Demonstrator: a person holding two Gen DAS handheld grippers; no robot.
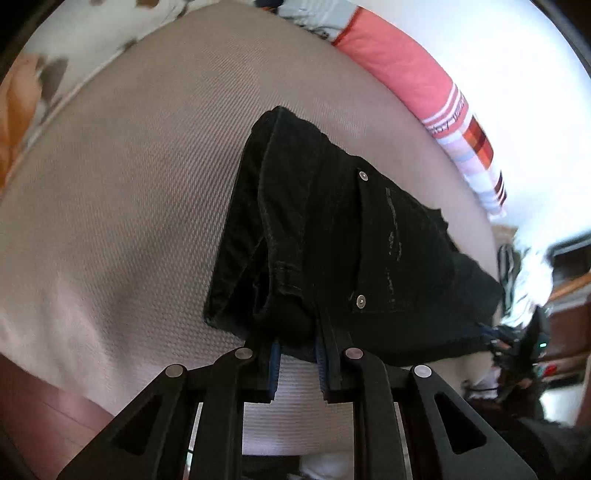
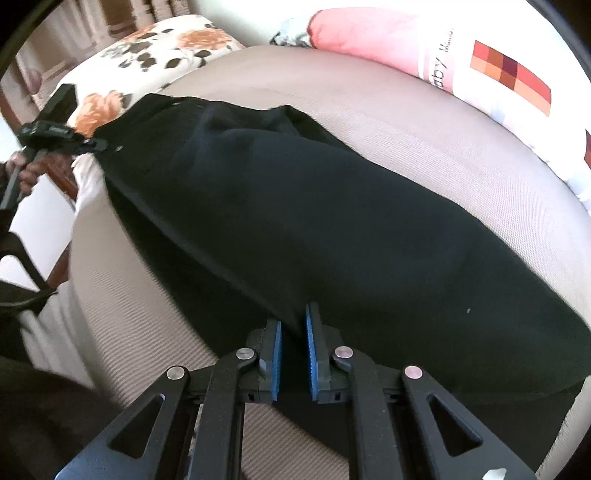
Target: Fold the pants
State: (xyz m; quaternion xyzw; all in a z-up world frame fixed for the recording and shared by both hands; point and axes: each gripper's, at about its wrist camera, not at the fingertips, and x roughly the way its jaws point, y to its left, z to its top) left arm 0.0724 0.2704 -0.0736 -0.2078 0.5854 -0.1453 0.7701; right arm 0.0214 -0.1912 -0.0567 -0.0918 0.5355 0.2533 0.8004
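Black denim pants [image 1: 332,229] lie stretched across a beige bed [image 1: 129,184]. My left gripper [image 1: 297,350] is shut on the waistband end, near the riveted pocket, and the fabric hides its fingertips. In the right wrist view the pants [image 2: 295,221] run from the near right to the far left. My right gripper [image 2: 293,321] is shut on a pinch of leg fabric between its blue pads [image 2: 312,347]. At the far left of that view a hand [image 2: 29,173] holds the left gripper [image 2: 92,144] at the pants' waist. The right gripper [image 1: 498,338] shows blurred at the pants' right edge.
A pink patterned pillow [image 1: 406,70] [image 2: 369,33] lies along the far side of the beige bed [image 2: 406,122]. A floral pillow [image 2: 166,44] sits at the far left corner. Wooden furniture [image 1: 569,288] and floor show beyond the bed's edge.
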